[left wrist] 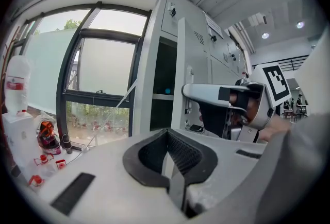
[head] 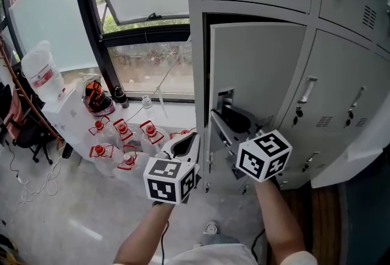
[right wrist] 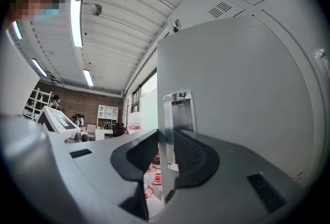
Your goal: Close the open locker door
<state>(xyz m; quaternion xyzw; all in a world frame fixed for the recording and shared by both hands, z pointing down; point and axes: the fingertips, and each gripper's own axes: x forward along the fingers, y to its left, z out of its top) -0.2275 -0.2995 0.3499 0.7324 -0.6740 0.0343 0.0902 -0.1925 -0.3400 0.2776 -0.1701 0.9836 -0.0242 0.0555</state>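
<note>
Two tools are up at the lockers, and only one is working. The right tool [right wrist: 166,134] straddles the free left edge of the locker door [right wrist: 232,89], level with the metal latch plate [right wrist: 178,109]. One pad lies on the outer face and the other behind the edge, and they look closed on the sheet, pinching it. The left tool [head: 184,143] hangs just left of the door and lower, its jaws pressed together with nothing between them.

The door stands swung out from its compartment [head: 206,75], whose dark opening shows along the left and top. It appears hinged on the right, beside the closed neighbouring lockers [head: 341,93]. Below the window [head: 152,66], red-capped bottles [head: 122,136] sit on the floor, well clear of the swing.

The step in hand looks like the start of the closing swing: the edge is gripped but the door is not yet home. Next, the edge should be carried in an arc toward the frame. Since one jaw sits behind the door, the grip probably has to come off before the gap closes, with a push on the outer face to seat the latch.
</note>
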